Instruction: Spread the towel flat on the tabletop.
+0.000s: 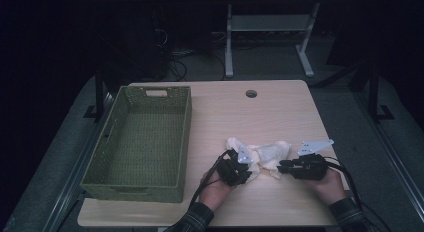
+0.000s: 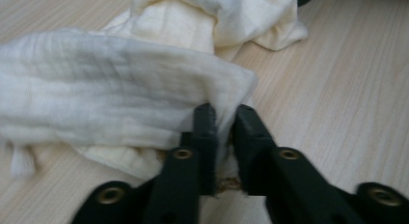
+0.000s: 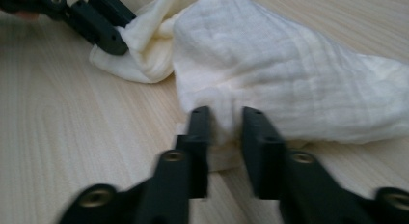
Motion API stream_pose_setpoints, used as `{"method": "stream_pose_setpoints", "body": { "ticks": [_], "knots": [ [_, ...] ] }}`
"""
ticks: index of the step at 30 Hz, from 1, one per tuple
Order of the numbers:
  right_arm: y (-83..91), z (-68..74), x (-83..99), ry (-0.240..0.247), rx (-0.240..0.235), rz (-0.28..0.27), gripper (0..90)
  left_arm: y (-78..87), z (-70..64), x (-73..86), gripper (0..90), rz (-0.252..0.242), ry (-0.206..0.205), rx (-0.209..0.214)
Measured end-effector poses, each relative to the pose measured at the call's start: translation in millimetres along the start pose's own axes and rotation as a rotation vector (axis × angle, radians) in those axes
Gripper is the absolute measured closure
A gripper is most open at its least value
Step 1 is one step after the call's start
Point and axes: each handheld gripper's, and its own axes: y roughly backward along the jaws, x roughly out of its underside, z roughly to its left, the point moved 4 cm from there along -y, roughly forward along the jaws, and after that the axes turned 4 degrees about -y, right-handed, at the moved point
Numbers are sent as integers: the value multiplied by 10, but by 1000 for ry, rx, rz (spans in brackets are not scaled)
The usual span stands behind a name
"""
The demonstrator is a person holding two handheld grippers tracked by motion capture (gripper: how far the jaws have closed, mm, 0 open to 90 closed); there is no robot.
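Note:
A crumpled cream cloth (image 1: 265,153) lies on the wooden table (image 1: 280,112) near its front edge. My left gripper (image 1: 248,170) meets the cloth's left end. In the left gripper view the cloth (image 2: 120,84) has an edge pinched between the nearly closed jaws of that gripper (image 2: 224,118). My right gripper (image 1: 281,167) comes in from the right. In the right gripper view a fold of the cloth (image 3: 289,84) sits between its jaws (image 3: 225,119), which press on it. The left gripper (image 3: 103,33) shows at that view's top left, holding the cloth's far end.
A green woven basket (image 1: 186,137) stands empty on the table's left half. A round cable hole (image 1: 251,94) sits near the far edge. Bare wood lies behind the cloth. Another table's legs stand on the floor beyond.

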Motion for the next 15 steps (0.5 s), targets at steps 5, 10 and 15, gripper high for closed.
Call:
{"method": "stream_pose_setpoints", "body": {
  "ticks": [5,10,15],
  "knots": [
    [42,-47,-21,12,14,-10,872,105,37,-51,871,-55,51,40],
    [259,-130,-115,20,57,-79,872,342,120,-143,871,-138,63,13],
    [389,-204,-200,37,92,-110,874,516,235,-211,872,-190,73,-39]
  ]
}}
